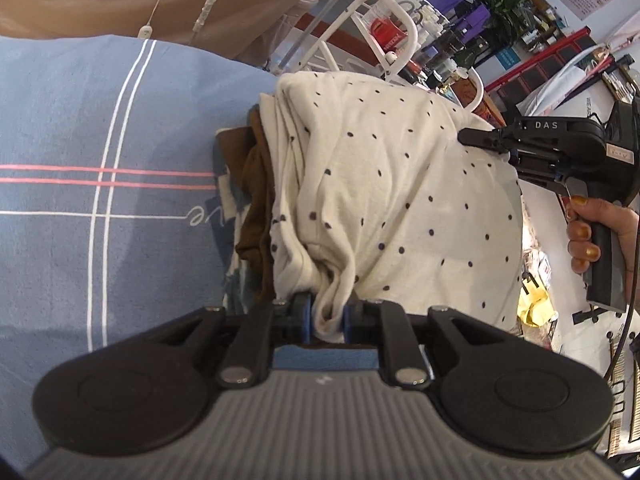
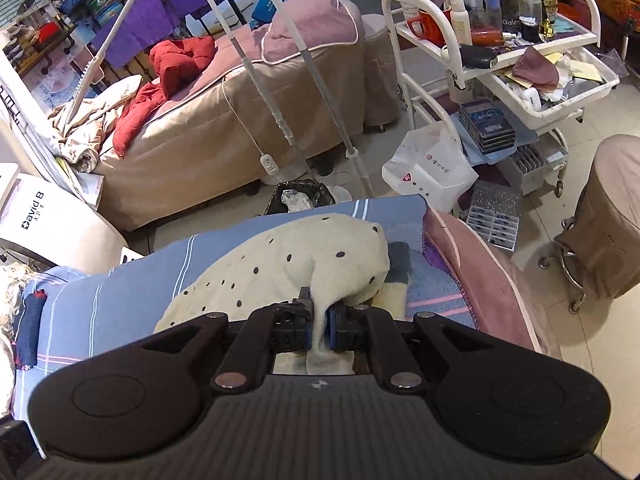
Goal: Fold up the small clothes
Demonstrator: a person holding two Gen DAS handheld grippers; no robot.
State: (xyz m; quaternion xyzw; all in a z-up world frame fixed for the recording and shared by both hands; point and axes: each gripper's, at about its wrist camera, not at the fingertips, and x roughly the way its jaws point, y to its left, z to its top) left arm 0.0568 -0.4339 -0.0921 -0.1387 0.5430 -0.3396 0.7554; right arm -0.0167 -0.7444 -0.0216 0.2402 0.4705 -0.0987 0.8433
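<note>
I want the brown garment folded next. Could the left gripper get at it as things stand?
Probably not yet: the left gripper is shut on the polka-dot garment, which drapes over most of the brown garment.

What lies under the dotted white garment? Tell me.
Under the dotted white garment a brown garment sticks out at one edge, on the blue striped sheet. How far the brown piece reaches underneath is covered.

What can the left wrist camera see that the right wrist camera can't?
Only the left wrist view shows the brown garment beside the polka-dot cloth, and the right gripper seen from outside, held by a hand. Only the right wrist view shows the red jacket, the bin and the stool. Both show the polka-dot cloth pinched by grippers, the blue striped sheet and the white cart.
</note>
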